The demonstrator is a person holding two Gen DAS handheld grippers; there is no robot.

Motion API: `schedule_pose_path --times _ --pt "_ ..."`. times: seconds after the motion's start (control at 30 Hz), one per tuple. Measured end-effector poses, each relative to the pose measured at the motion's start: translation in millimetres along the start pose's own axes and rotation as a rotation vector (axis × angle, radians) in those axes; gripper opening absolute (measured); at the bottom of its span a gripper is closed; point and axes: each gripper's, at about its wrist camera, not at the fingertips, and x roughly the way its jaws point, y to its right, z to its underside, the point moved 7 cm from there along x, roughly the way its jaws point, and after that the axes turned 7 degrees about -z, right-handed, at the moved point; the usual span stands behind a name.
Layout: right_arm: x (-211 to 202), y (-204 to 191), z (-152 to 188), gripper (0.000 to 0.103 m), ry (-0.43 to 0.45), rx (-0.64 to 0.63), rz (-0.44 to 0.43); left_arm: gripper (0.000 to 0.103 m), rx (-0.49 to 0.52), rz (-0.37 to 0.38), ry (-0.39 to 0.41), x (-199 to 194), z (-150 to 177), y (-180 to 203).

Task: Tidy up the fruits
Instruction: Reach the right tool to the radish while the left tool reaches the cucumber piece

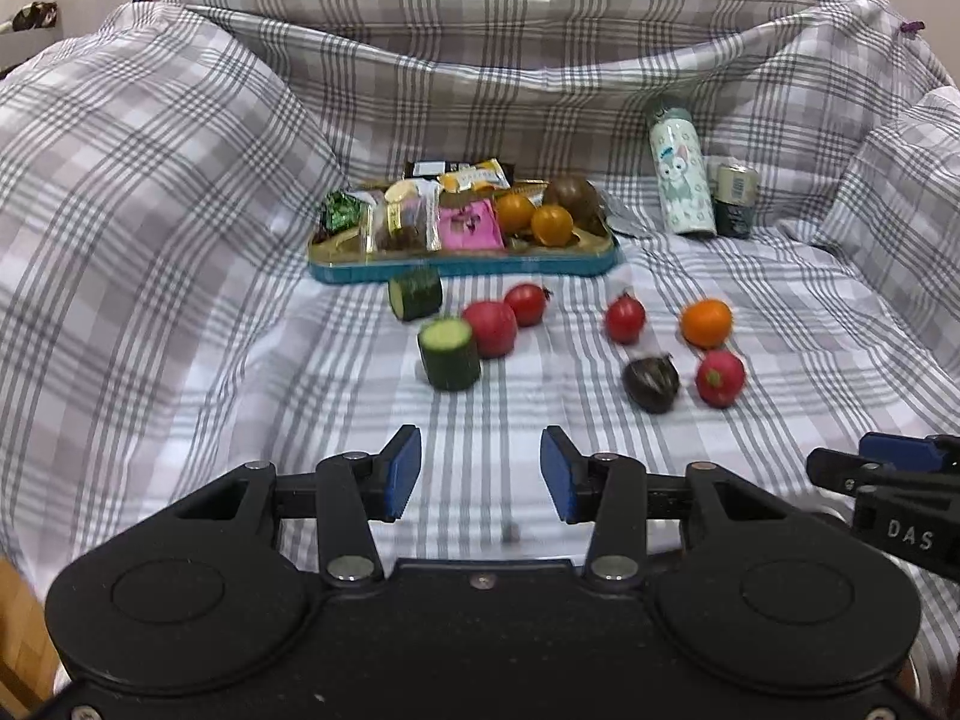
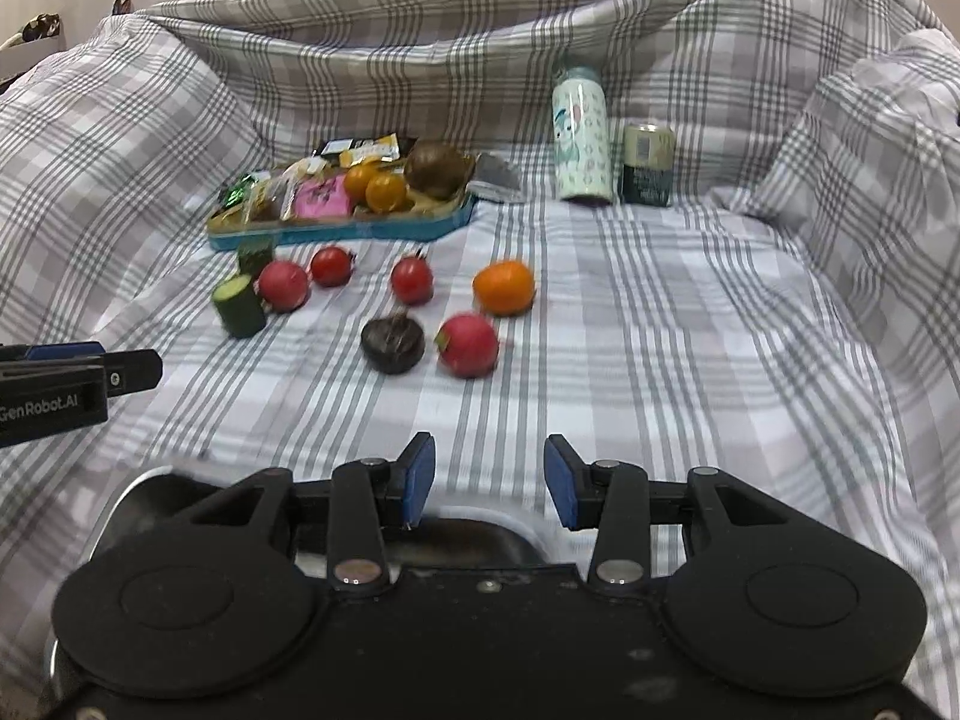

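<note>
Loose produce lies on the checked cloth: two cucumber pieces (image 1: 449, 353) (image 1: 415, 293), a radish (image 1: 491, 327), two red tomatoes (image 1: 527, 303) (image 1: 624, 318), an orange tomato (image 1: 706, 321), a dark tomato (image 1: 651, 384) and another radish (image 1: 720, 378). The same group shows in the right wrist view, with the orange tomato (image 2: 504, 287) and radish (image 2: 468, 344) nearest. My left gripper (image 1: 480, 471) is open and empty, short of the cucumber. My right gripper (image 2: 489, 477) is open and empty above a metal bowl rim (image 2: 480, 531).
A teal tray (image 1: 462, 267) holds snack packets, two orange tomatoes (image 1: 552, 224) and a brown fruit (image 1: 570, 192). A patterned bottle (image 1: 684, 174) and a green can (image 1: 737, 199) stand at the back right. Cloth rises in folds on all sides.
</note>
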Motion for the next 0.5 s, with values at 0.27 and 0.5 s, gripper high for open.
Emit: schedule_pose_path --times 0.27,0.5 --pt "32.8 11.2 -36.7 0.043 0.028 -0.002 0.009 0.052 -0.035 -0.032 0.006 37.1 -26.5 -11.4" --pt "60.9 22.8 -62.6 0.043 0.035 0.001 0.027 0.052 -0.111 -0.064 -0.021 74.0 -43.3 -26.5"
